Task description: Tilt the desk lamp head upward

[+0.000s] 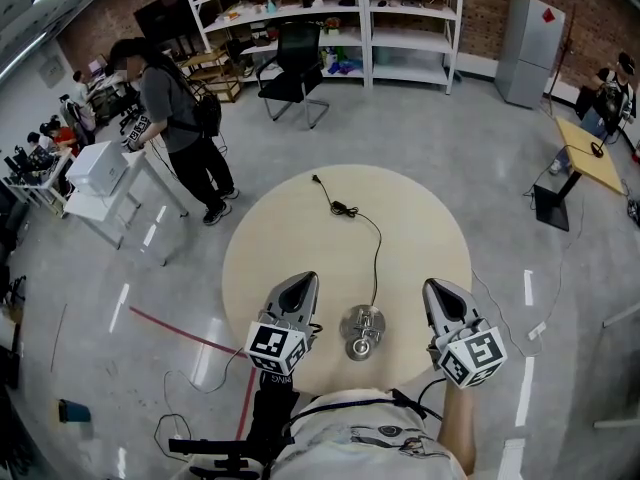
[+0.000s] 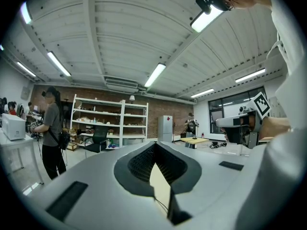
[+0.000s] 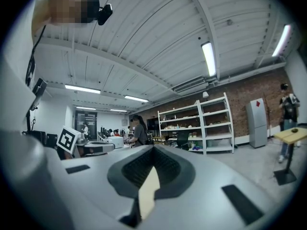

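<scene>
Two grey handheld grippers, left (image 1: 303, 280) and right (image 1: 434, 288): jaws pressed together, empty, flanking a small silver metal desk lamp (image 1: 362, 330) at the near edge of a round beige table (image 1: 290, 218). Risk: a closed-jaw nudge likely topples the lamp or snags its black cord (image 1: 376, 250).

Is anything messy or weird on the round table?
Only a little: the desk lamp's black cord snakes across the table, and its plug lies loose near the far edge, plugged into nothing. Nothing looks spilled or broken.
</scene>
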The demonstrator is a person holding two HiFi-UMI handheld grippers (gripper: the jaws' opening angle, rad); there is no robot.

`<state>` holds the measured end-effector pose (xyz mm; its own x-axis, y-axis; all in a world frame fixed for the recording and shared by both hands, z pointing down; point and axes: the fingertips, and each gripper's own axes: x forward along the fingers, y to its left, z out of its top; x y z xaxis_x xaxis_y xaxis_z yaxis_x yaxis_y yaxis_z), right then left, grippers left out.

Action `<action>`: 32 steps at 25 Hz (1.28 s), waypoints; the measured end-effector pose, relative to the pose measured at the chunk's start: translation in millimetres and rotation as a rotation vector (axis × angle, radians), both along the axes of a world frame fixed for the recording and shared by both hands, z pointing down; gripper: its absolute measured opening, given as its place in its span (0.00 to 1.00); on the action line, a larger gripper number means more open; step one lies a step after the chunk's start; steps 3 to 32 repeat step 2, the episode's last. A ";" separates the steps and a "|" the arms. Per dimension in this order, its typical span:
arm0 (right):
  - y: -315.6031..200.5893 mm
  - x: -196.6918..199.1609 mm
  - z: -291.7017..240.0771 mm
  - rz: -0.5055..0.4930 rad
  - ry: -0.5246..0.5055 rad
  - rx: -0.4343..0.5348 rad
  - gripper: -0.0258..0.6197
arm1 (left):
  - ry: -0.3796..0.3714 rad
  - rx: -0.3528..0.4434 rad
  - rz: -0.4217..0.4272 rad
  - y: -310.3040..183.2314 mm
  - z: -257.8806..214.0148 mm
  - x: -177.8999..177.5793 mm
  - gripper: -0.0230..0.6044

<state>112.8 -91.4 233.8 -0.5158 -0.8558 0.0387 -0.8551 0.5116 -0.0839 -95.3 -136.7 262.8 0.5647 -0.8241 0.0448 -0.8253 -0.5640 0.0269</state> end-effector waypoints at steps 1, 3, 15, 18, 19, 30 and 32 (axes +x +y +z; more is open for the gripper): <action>-0.4 0.0 -0.2 -0.003 -0.002 0.000 0.04 | 0.000 -0.001 0.000 -0.5 -0.1 0.6 0.04; -0.7 -0.1 -0.4 -0.005 -0.004 0.000 0.04 | 0.000 -0.002 0.000 -1.1 -0.1 1.2 0.04; -0.7 -0.1 -0.4 -0.005 -0.004 0.000 0.04 | 0.000 -0.002 0.000 -1.1 -0.1 1.2 0.04; -0.7 -0.1 -0.4 -0.005 -0.004 0.000 0.04 | 0.000 -0.002 0.000 -1.1 -0.1 1.2 0.04; -0.7 -0.1 -0.4 -0.005 -0.004 0.000 0.04 | 0.000 -0.002 0.000 -1.1 -0.1 1.2 0.04; -0.7 -0.1 -0.4 -0.005 -0.004 0.000 0.04 | 0.000 -0.002 0.000 -1.1 -0.1 1.2 0.04; -0.7 -0.1 -0.4 -0.005 -0.004 0.000 0.04 | 0.000 -0.002 0.000 -1.1 -0.1 1.2 0.04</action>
